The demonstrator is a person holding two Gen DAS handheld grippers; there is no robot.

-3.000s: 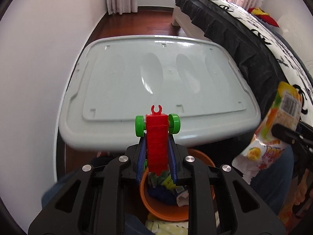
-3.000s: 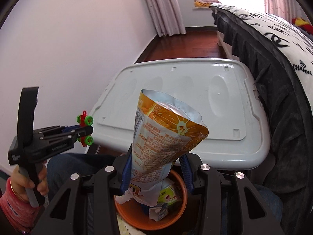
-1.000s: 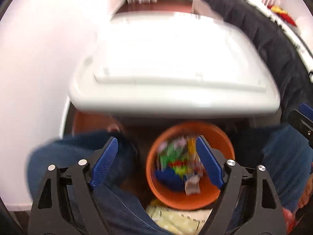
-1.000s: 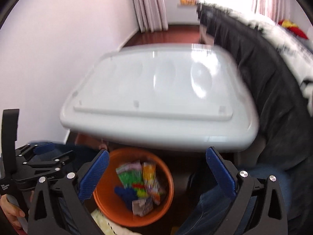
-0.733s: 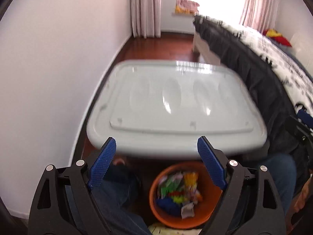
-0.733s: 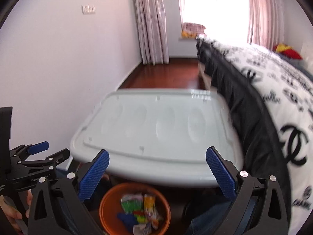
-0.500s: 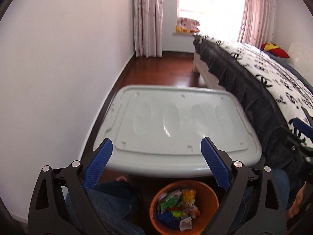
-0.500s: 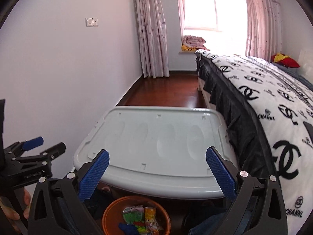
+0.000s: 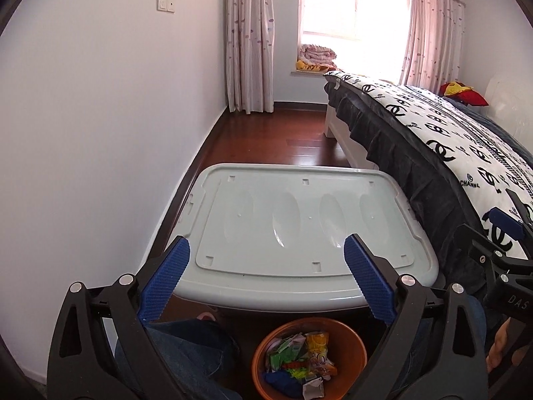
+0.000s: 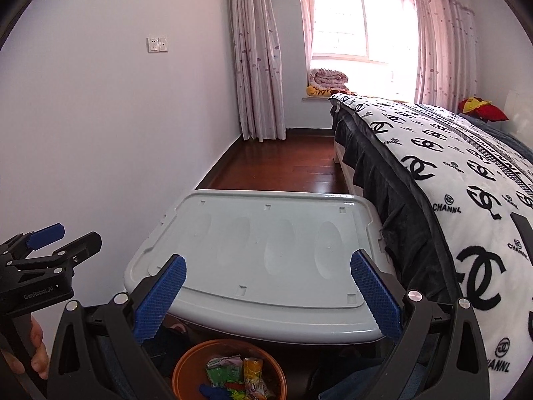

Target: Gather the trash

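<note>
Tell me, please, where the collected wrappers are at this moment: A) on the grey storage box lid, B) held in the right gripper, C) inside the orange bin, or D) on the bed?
C: the wrappers lie piled inside the orange bin below the near edge of the grey lid, and both the left gripper and the right gripper are open and hold nothing.

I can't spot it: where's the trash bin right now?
The orange bin sits low in both views, on the floor just before the grey storage box lid.
</note>
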